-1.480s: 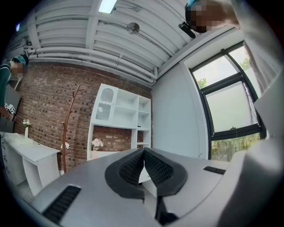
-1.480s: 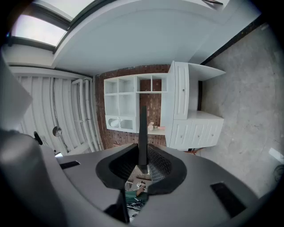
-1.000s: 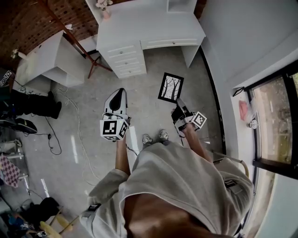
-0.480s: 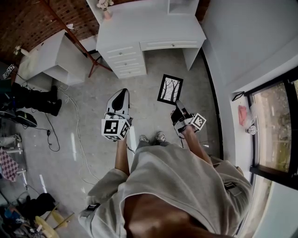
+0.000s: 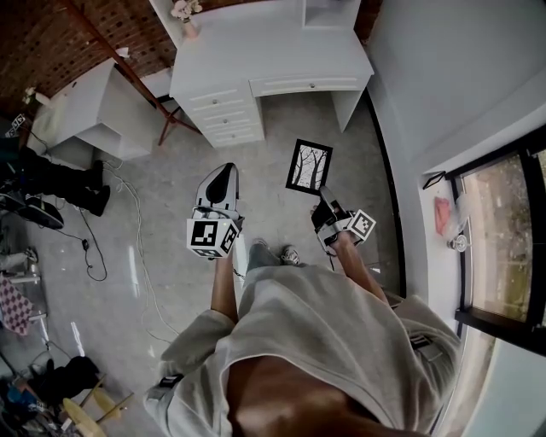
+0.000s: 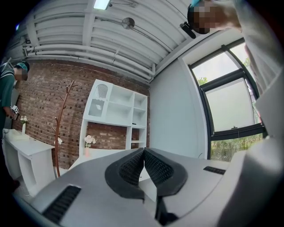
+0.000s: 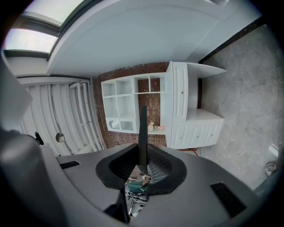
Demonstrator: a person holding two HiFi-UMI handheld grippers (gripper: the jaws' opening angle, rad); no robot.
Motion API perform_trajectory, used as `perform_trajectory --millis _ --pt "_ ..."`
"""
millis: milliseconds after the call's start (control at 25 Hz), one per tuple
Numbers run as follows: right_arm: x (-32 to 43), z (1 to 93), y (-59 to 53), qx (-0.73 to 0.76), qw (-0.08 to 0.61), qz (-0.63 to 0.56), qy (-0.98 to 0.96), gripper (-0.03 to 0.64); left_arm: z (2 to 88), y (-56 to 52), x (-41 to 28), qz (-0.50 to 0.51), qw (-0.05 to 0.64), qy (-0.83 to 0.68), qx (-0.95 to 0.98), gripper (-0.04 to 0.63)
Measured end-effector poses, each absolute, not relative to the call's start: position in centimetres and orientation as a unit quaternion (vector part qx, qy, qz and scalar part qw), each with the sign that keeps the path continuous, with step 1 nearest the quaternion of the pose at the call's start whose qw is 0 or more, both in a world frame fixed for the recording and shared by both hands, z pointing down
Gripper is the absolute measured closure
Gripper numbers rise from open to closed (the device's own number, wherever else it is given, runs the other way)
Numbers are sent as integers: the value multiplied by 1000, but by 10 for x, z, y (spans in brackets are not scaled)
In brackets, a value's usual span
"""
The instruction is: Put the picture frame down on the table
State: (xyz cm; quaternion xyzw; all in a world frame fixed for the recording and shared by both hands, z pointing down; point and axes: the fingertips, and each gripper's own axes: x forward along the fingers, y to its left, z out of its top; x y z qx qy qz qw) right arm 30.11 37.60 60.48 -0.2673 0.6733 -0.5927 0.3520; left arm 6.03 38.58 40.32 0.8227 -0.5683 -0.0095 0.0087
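Note:
The picture frame (image 5: pixel 310 166) is black with a tree print and hangs over the floor in the head view, short of the white desk (image 5: pixel 264 60). My right gripper (image 5: pixel 323 195) is shut on its near edge. In the right gripper view the frame (image 7: pixel 143 128) shows edge-on as a thin dark strip clamped between the pads. My left gripper (image 5: pixel 220 171) is held level to the left of the frame, apart from it. In the left gripper view its jaws (image 6: pixel 144 154) touch, with nothing between them.
The desk has a drawer stack (image 5: pixel 226 118) and a small flower vase (image 5: pixel 186 15) on top. A second white table (image 5: pixel 81 107) and a wooden coat stand (image 5: pixel 136 77) stand to the left. Cables (image 5: pixel 141 230) lie on the grey floor. A wall and window (image 5: pixel 503 230) run along the right.
The person has stepped a little toward the desk. The frame has stayed in my right gripper and shifted slightly left. The left gripper has kept its pose.

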Motion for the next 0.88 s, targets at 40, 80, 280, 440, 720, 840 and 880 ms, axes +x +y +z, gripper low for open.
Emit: perform_trajectory --millis 40,80,280,440,720,840,880 --pt "301 605 373 -267 351 -592 674 531 404 383 60 -10 10 -569 822 578" --pt "301 606 369 -268 350 -592 675 531 405 380 59 -11 10 -570 822 578" --pt "297 608 355 -266 352 -595 672 531 408 363 56 -14 14 -571 821 578" --pt "294 614 339 -272 349 -596 670 531 414 344 52 -14 18 -568 822 578" --pt "284 616 298 -284 351 -591 669 531 422 295 38 -23 29 -560 827 578" --pt "276 616 272 -293 351 -585 670 531 423 264 29 -29 33 -553 832 578" --pt "272 615 263 -295 352 -583 670 531 424 254 25 -31 35 -550 834 578"
